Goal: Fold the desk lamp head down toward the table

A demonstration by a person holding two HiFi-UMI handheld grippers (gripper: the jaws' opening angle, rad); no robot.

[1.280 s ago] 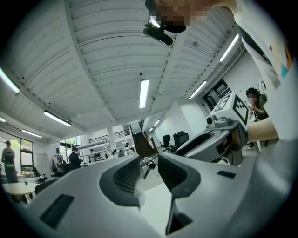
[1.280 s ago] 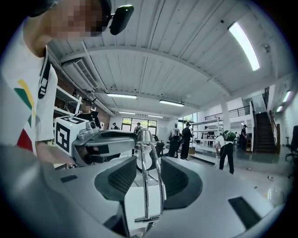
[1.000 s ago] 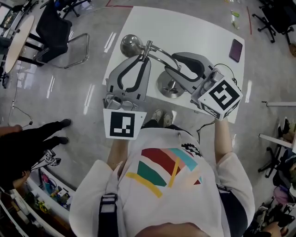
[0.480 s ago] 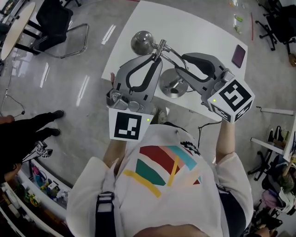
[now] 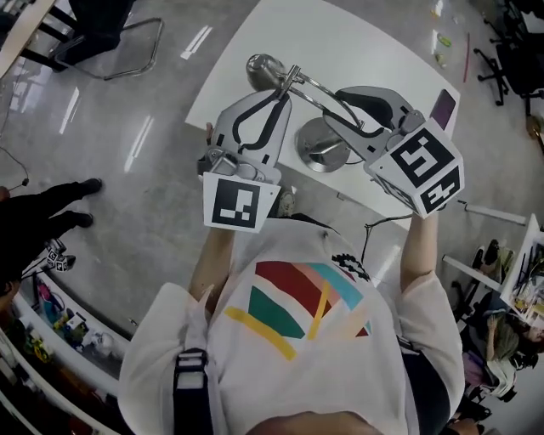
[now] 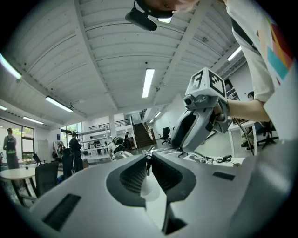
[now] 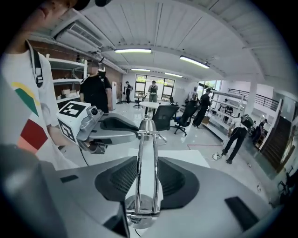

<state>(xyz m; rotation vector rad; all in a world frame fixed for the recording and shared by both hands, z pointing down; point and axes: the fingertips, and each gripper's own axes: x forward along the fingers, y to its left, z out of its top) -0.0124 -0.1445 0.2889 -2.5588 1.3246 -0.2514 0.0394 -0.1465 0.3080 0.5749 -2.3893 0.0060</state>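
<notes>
Chrome desk lamp w/ domed head (image 5: 262, 68) stands on white table (image 5: 365, 42), upper centre of head view. Round chrome base (image 5: 321, 149) sits near table's lower edge. Twin-rod chrome arm (image 5: 319, 87) runs from above base up-left to the head, which is over table's left part.

R gripper (image 5: 342, 100), from right of frame, is clamped on the arm. In its own view both rods run straight up the middle between the ribbed pads (image 7: 125, 179), a pad against a rod on each side, base at bottom of frame.

L gripper (image 5: 276, 92), from lower left, has its tips at the joint just behind the head. In its own view the jaws are closing; a narrow gap shows between them, w/ a thin piece of the joint between the tips.

Dark purple flat rectangle (image 5: 442, 106) lies at table's right edge, part-hidden behind R gripper's marker cube. Person's white T-shirt w/ coloured stripes (image 5: 297, 314) fills lower frame. Black chair (image 5: 98, 17) stands on grey floor (image 5: 127, 170), upper left.
</notes>
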